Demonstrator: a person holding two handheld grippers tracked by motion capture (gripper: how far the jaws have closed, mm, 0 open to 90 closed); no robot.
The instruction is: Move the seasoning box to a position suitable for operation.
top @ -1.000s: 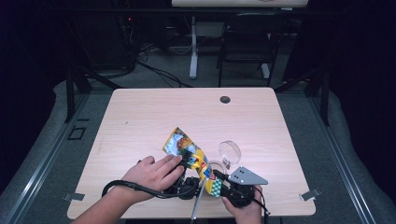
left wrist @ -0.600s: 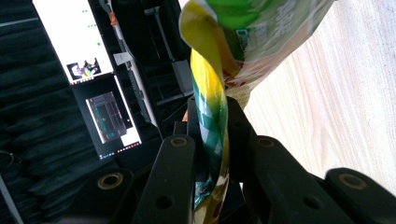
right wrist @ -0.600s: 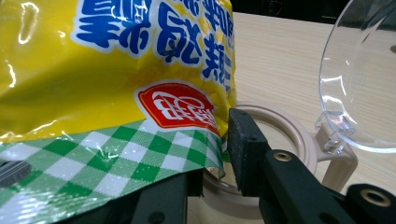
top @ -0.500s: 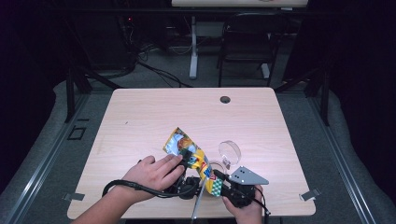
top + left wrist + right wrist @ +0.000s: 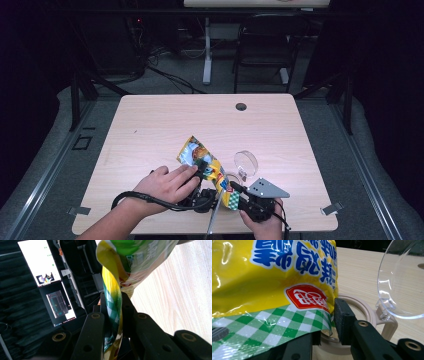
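Observation:
A yellow snack bag [image 5: 200, 157] with a green-checked end hangs tilted over a small beige container [image 5: 232, 176] near the table's front edge. My left gripper [image 5: 202, 167] is shut on the bag; in the left gripper view the jaws [image 5: 114, 300] pinch the folded bag [image 5: 112, 285] edge-on. My right gripper [image 5: 234, 189] sits at the container's near side. In the right gripper view it [image 5: 328, 322] closes on the container's wall [image 5: 364, 310], with the bag [image 5: 274, 277] covering the left jaw. The clear hinged lid [image 5: 246, 162] [image 5: 402, 277] stands open.
The wooden table [image 5: 175, 120] has a dark cable hole [image 5: 241, 106] near its far edge. A chair [image 5: 265, 45] and desk legs stand beyond it. Lit monitors [image 5: 40, 262] show in the left gripper view. Cables trail from both grippers over the front edge.

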